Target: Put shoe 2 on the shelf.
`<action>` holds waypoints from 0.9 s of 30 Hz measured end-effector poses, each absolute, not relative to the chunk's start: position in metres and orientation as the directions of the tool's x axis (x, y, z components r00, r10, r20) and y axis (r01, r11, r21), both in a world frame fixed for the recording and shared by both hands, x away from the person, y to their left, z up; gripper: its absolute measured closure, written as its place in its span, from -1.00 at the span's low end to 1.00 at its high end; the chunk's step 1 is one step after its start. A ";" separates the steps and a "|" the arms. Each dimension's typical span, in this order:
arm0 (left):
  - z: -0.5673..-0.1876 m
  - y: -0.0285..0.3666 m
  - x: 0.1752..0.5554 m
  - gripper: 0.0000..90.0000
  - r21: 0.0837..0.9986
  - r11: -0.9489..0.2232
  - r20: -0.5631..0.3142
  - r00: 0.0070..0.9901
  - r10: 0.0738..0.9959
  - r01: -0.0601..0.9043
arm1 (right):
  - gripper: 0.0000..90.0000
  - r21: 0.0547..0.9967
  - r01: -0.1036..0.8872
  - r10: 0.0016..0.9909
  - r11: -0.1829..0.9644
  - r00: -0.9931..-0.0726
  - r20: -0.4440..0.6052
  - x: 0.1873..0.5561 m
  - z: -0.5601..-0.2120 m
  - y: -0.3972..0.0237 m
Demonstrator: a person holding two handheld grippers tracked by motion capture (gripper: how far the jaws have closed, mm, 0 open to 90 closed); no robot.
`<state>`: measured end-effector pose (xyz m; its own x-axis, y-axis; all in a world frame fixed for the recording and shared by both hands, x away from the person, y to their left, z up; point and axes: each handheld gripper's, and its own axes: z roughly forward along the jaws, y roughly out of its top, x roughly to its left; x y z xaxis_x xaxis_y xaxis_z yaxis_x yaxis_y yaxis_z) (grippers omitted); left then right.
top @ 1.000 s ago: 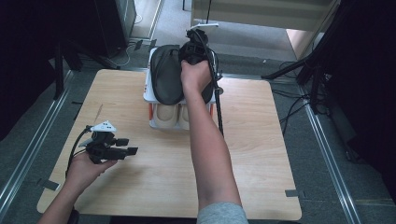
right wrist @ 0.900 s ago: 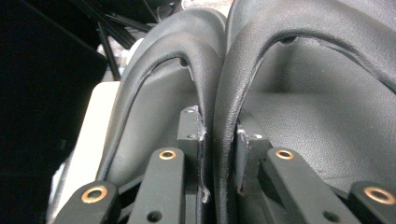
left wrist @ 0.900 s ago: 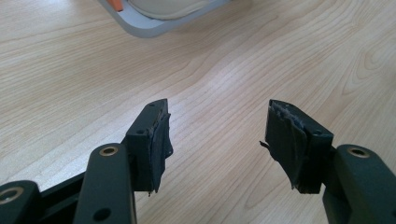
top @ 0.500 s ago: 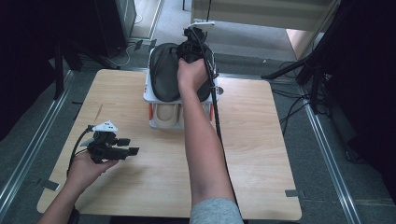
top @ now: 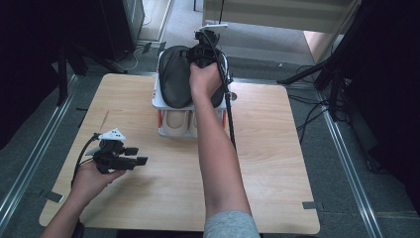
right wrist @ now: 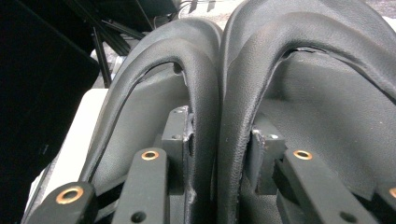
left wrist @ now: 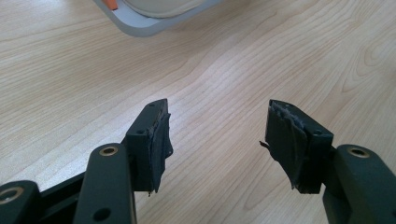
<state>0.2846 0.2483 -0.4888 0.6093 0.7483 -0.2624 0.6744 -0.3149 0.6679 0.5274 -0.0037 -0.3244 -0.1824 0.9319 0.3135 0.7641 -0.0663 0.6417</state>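
Your right gripper has just been opening, seemingly loosening around 2 black shoes' walls; left gripper hangs released.

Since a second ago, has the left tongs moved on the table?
No. The left tongs sit at the same spot by the table's left edge, open.

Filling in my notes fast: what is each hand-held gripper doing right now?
Left hand-held gripper: open, empty, above the wooden table.
Right hand-held gripper: jaws just opening, astride the touching walls of two black leather shoes; grip cannot be told.
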 end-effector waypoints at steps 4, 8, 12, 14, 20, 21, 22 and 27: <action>-0.489 0.248 0.285 -0.10 0.667 -0.315 -0.263 0.609 0.749 0.675 | 0.39 0.643 0.763 0.931 -0.066 -0.185 0.315 0.528 -0.326 -0.004; -0.489 0.248 0.285 -0.10 0.664 -0.320 -0.262 0.611 0.747 0.676 | 0.31 0.646 0.760 0.930 -0.071 -0.185 0.319 0.527 -0.329 -0.004; -0.490 0.248 0.285 -0.10 0.665 -0.318 -0.262 0.610 0.748 0.675 | 0.24 0.650 0.757 0.931 -0.068 -0.185 0.313 0.526 -0.331 -0.001; -0.490 0.247 0.285 -0.10 0.666 -0.317 -0.261 0.609 0.749 0.675 | 0.23 0.654 0.754 0.935 -0.060 -0.187 0.302 0.526 -0.331 0.000; -0.490 0.247 0.285 -0.10 0.666 -0.319 -0.259 0.610 0.749 0.674 | 0.22 0.659 0.750 0.940 -0.058 -0.181 0.289 0.524 -0.332 0.002; -0.490 0.247 0.285 -0.10 0.666 -0.319 -0.259 0.609 0.749 0.675 | 0.21 0.660 0.749 0.939 -0.059 -0.183 0.292 0.524 -0.332 0.002; -0.490 0.247 0.285 -0.10 0.664 -0.320 -0.260 0.610 0.749 0.676 | 0.21 0.662 0.748 0.938 -0.058 -0.185 0.292 0.524 -0.332 0.001; -0.490 0.247 0.285 -0.10 0.664 -0.322 -0.258 0.610 0.749 0.675 | 0.19 0.666 0.743 0.935 -0.059 -0.193 0.298 0.522 -0.330 -0.002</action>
<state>0.2854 0.2472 -0.4900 0.6100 0.7493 -0.2577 0.6754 -0.3216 0.6637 0.5224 -0.0021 -0.3297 -0.1930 0.9349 0.2978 0.7432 -0.0589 0.6664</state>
